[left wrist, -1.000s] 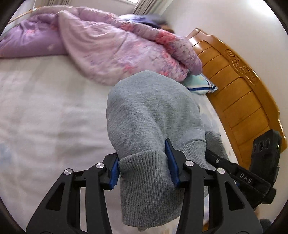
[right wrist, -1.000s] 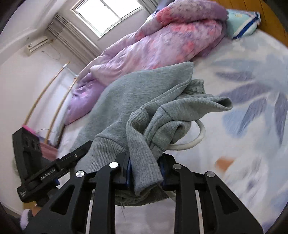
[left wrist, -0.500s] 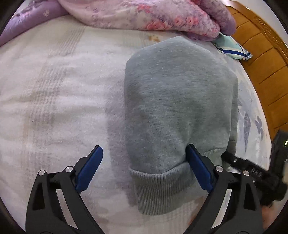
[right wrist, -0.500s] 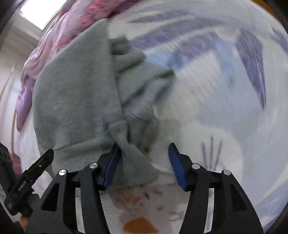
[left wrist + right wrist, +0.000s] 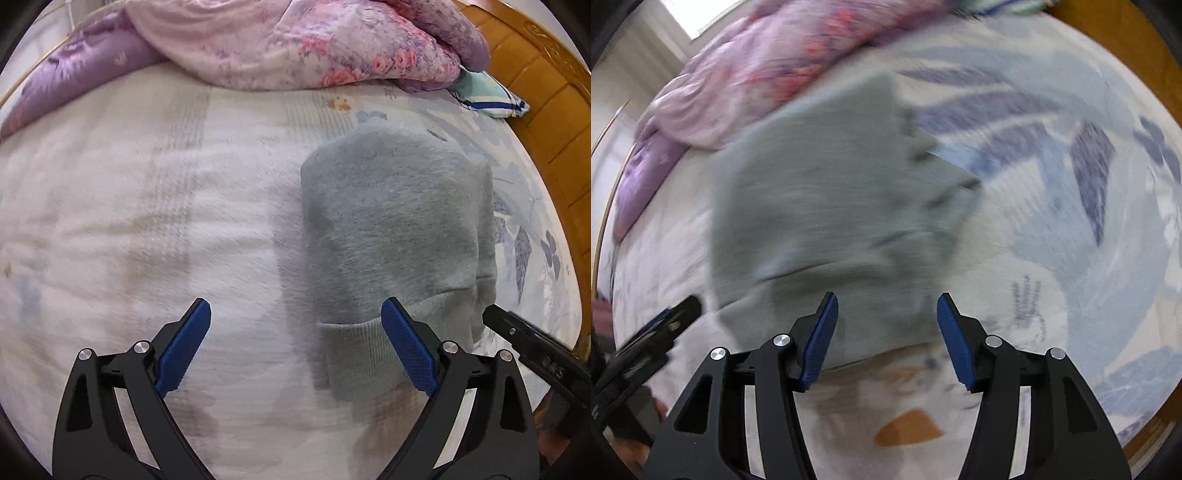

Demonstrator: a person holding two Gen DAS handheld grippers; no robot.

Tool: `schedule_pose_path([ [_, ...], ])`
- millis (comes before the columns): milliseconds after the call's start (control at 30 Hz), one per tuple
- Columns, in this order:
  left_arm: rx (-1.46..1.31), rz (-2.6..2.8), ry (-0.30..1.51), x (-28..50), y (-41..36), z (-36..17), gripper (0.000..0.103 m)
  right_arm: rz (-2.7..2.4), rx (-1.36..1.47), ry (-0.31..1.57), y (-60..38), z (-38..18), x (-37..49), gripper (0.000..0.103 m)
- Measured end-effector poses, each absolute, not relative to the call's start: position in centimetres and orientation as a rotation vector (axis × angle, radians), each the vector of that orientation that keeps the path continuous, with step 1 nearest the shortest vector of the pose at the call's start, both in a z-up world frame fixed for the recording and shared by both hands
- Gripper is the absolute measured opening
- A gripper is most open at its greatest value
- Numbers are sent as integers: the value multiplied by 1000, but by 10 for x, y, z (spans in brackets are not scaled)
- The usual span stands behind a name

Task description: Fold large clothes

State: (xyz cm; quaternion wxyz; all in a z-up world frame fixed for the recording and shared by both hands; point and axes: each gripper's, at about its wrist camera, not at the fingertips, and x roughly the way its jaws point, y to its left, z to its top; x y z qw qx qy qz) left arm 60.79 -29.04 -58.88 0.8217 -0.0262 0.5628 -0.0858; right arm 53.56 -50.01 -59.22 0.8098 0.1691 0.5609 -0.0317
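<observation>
My right view is smeared by motion, so on the grey sweatshirt point(image 5: 827, 206) I cannot read the folds or where its hem ends. My left gripper point(image 5: 653, 343) shows there only as a dark blurred bar, cut by the edge. In my left view the right gripper point(image 5: 535, 354) is cut at the border too, its fingers hidden. The quilt point(image 5: 295, 40) runs out at the top.

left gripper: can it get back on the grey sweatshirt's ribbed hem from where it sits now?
Probably yes. The left gripper is open, and the grey sweatshirt lies folded on the bed with its ribbed hem just beside the right-hand finger; nothing lies between. It would need a small sideways shift.
</observation>
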Motion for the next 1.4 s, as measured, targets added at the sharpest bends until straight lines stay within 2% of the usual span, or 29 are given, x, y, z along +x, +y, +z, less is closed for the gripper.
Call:
schedule_pose_path([
  [267,-20,-159,1121,590,-263,-548,94,17,283,1134,-434,-546,539,55],
  [300,-21,-149,1118,587,-257,-542,94,22,270,1126,-427,-538,537,56],
  [333,-26,-140,1108,582,-249,-532,94,29,266,1116,-422,-532,535,62],
  [467,-57,-133,1051,556,-218,-489,94,40,228,1060,-392,-494,515,67],
  [567,-26,-133,1005,531,-197,-457,94,24,200,1011,-370,-462,492,75],
  [700,-7,-154,946,492,-168,-416,94,-9,195,939,-340,-419,452,78],
  [867,20,-172,856,425,-118,-355,94,-49,202,864,-295,-366,389,80],
  [967,40,-173,800,383,-86,-315,94,-64,210,813,-265,-328,345,90],
  [1400,69,-141,623,250,12,-134,94,-30,189,670,-170,-170,227,91],
])
